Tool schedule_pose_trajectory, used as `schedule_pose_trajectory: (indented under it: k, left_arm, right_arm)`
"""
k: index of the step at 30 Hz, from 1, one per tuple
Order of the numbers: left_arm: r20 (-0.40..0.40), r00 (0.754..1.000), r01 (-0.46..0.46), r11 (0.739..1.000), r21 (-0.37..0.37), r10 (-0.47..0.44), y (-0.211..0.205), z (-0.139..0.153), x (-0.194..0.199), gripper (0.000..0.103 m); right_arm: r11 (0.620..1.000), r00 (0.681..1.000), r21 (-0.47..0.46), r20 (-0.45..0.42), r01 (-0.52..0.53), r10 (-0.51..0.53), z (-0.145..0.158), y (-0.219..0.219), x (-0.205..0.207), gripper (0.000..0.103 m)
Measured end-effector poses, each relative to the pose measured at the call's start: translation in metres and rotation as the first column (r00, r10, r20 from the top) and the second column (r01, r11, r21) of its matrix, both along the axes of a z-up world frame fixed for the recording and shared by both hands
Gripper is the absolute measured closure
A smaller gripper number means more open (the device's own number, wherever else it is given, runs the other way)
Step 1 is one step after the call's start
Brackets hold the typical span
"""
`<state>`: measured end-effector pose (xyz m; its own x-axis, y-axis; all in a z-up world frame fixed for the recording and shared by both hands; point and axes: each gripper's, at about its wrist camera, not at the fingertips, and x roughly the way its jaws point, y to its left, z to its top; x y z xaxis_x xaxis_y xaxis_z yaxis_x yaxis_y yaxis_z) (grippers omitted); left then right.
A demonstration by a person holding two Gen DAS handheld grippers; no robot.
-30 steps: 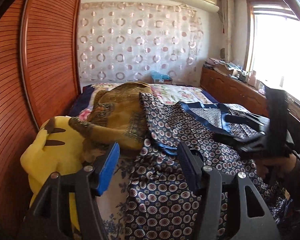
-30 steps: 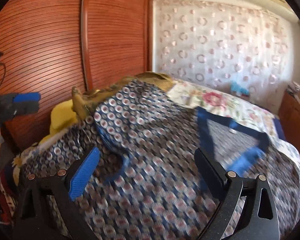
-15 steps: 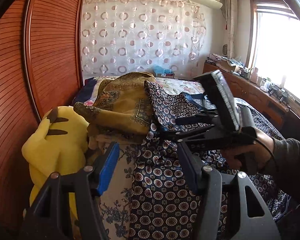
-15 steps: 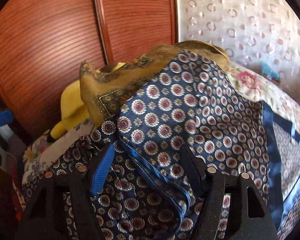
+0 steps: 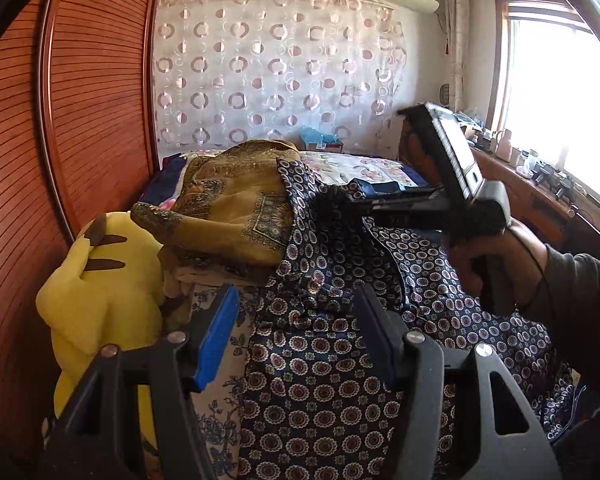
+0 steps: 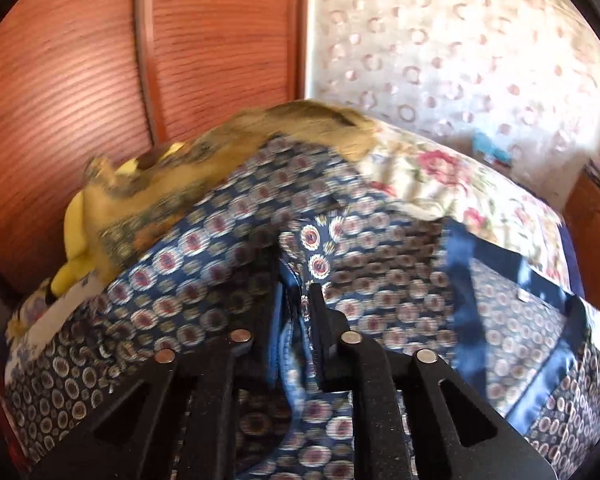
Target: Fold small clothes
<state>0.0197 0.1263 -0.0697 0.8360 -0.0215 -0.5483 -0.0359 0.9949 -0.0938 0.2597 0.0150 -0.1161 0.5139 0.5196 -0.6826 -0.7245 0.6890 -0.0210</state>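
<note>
Sunlit, the floral-quilted bed [image 6: 456, 184] is carrying the navy silky medallion-print garment [image 5: 320, 392], spread near me. My right gripper [image 6: 296, 300] is pinching its blue-piped edge; my left gripper [image 5: 296, 328] is hovering spread wide. I'm starting a fold, so next I probably carry that edge across.

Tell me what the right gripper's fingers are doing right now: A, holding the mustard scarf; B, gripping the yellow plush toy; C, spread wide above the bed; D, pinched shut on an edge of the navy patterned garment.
D: in the right wrist view the right gripper has its fingers closed with a blue-trimmed edge of the navy patterned garment caught between them.
</note>
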Motion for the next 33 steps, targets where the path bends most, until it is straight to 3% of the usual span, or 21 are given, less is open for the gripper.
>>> schedule_pose_trajectory:
  k: [1,2,12,18,21,26,33]
  left_arm:
    - [-0.002,1.0,0.001,1.0,0.002,-0.001,-0.001,0.0,0.002,0.044]
    - [-0.003,1.0,0.002,1.0,0.004,-0.002,-0.003,0.0,0.003,0.044]
    - [-0.015,1.0,0.02,1.0,0.004,-0.02,-0.02,-0.002,0.015,0.044]
    - [-0.019,0.999,0.031,1.0,0.002,-0.031,-0.024,-0.005,0.018,0.044]
    - [-0.024,0.999,0.032,0.999,0.001,-0.032,-0.022,-0.006,0.018,0.044]
    - [-0.028,0.999,0.039,0.999,-0.005,-0.039,-0.024,-0.009,0.019,0.044]
    - [-0.036,0.998,0.058,0.998,-0.007,-0.058,-0.035,-0.011,0.024,0.044]
  right_arm:
    - [1.0,1.0,0.017,-0.006,0.012,-0.012,0.003,-0.005,0.004,0.058]
    - [0.999,1.0,0.03,-0.006,0.028,-0.028,0.007,-0.011,0.006,0.054]
    - [0.994,0.998,0.095,0.0,0.058,-0.059,0.032,-0.066,0.003,0.054]
    - [0.996,0.998,0.068,-0.028,-0.05,0.052,0.019,-0.034,-0.003,0.054]
    - [0.998,0.997,0.004,-0.047,-0.067,0.067,0.002,-0.007,-0.002,0.054]
    - [0.996,0.998,-0.075,-0.037,0.045,-0.048,-0.013,-0.002,0.025,0.054]
    - [0.99,0.99,-0.038,-0.035,0.134,-0.135,0.004,-0.052,0.04,0.054]
